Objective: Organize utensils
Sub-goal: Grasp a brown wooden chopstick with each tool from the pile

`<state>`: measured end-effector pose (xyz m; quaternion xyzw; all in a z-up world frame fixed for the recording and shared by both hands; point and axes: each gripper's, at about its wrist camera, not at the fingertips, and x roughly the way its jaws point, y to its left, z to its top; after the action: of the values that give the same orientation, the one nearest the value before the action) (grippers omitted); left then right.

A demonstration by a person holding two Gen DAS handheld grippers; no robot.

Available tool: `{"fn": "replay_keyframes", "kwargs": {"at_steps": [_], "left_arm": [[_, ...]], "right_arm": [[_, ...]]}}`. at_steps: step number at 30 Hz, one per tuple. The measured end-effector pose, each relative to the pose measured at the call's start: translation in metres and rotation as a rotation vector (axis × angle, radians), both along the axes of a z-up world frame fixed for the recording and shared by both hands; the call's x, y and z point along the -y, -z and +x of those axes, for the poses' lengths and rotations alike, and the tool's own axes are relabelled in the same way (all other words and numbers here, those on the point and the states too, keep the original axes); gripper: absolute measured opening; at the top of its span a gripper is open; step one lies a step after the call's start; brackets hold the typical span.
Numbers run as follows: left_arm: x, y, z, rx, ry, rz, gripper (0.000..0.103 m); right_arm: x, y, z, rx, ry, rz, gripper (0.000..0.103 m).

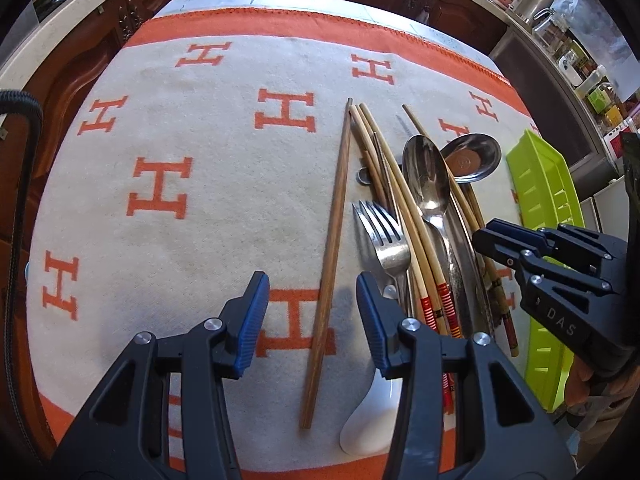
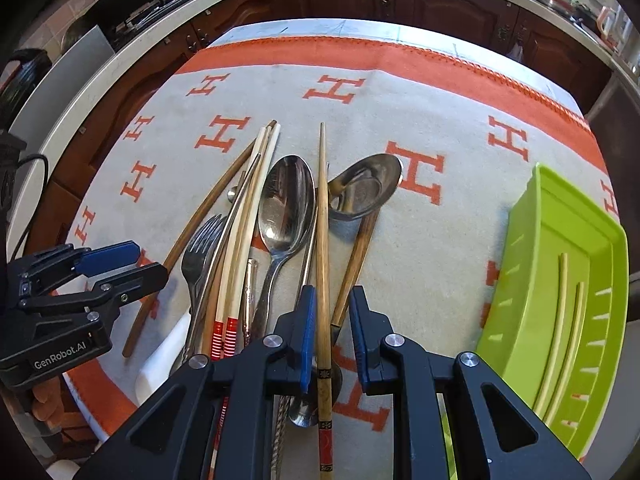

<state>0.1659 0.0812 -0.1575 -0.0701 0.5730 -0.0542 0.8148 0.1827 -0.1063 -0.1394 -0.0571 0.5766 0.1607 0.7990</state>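
Observation:
A heap of utensils lies on the H-patterned cloth: a fork, a steel spoon, a wide-bowled spoon, a white ceramic spoon and several chopsticks. My left gripper is open and points down over a dark brown chopstick, which lies flat between its fingers, untouched. My right gripper stands open around a light wooden chopstick with a decorated end. The chopstick runs close along the left pad, and the right pad is apart from it. The left gripper appears at the left edge of the right wrist view.
A lime-green slotted tray sits on the cloth right of the heap, with two pale chopsticks in it. Dark wooden cabinets and a counter edge ring the table. Jars and containers stand on the counter at far right.

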Motion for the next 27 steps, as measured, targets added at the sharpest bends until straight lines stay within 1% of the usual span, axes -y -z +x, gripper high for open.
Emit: {"fn": "replay_keyframes", "kwargs": {"at_steps": [4,7,10,11,12,14,19,22,27], "left_arm": [[0.005,0.005,0.003,-0.015,0.003,0.023,0.042],[0.013,0.006,0.003,0.002,0.016,0.078,0.041],[0.021,0.008,0.002,0.017,0.027,0.142,0.034],[0.023,0.008,0.002,0.022,0.028,0.152,0.027],[0.024,0.007,0.003,0.026,0.032,0.147,0.016],[0.022,0.007,0.004,0.02,0.028,0.121,0.006],[0.017,0.007,0.003,0.02,0.007,0.091,0.005],[0.011,0.005,-0.001,0.013,-0.012,0.058,0.004],[0.008,-0.015,-0.011,0.034,-0.021,-0.01,0.004]], "right_arm": [[-0.01,-0.002,-0.007,0.034,-0.053,-0.058,0.017],[-0.009,-0.002,-0.011,0.038,-0.057,-0.063,0.015],[-0.005,-0.003,-0.013,0.033,-0.043,-0.043,0.014],[-0.004,-0.003,-0.014,0.033,-0.041,-0.04,0.013],[-0.003,-0.003,-0.015,0.031,-0.038,-0.033,0.013],[0.0,-0.005,-0.017,0.029,-0.028,-0.013,0.006],[0.014,-0.007,-0.02,0.014,0.01,0.032,0.006],[0.022,-0.01,-0.021,0.001,0.034,0.068,0.006],[0.033,-0.027,-0.027,0.009,0.062,0.124,0.006]]}}
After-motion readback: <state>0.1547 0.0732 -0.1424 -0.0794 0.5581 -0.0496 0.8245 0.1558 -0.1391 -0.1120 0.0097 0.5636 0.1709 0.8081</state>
